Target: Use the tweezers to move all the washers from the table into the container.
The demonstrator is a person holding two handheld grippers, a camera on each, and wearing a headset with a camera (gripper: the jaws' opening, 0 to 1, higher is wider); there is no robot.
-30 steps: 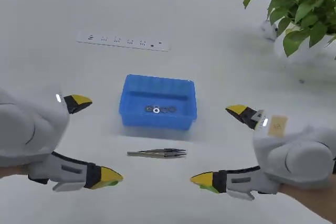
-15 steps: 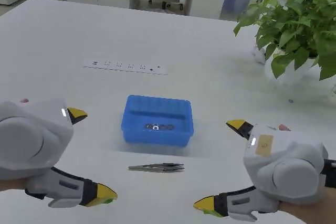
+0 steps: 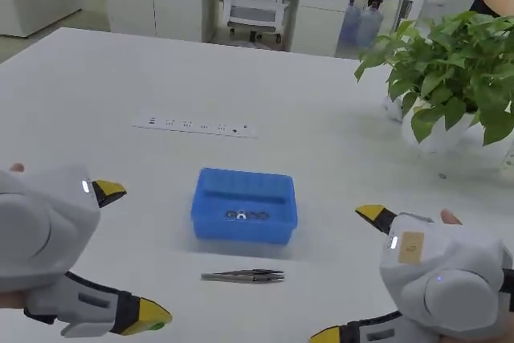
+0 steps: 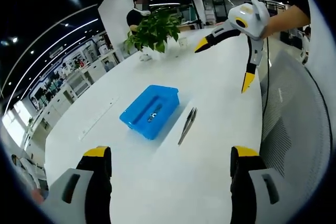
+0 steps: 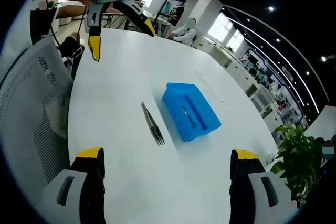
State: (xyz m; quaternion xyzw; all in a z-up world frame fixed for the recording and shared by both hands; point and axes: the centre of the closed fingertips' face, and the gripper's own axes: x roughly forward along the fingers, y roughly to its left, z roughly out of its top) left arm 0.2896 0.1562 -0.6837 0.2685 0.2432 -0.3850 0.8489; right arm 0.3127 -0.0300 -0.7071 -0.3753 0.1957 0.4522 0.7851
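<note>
Since the earlier frames the head camera has tilted up, so the whole scene sits lower; container and tweezers lie as before. On the white table, the left gripper and right gripper both stand with jaws spread wide, holding nothing. Between them, slightly farther off, sits the blue container, with the washers in a short row on its floor. The tweezers lie just near of it, long axis left to right, about midway between the grippers; neither looks clearly nearer. A pale label on the right gripper is too small to read.
</note>
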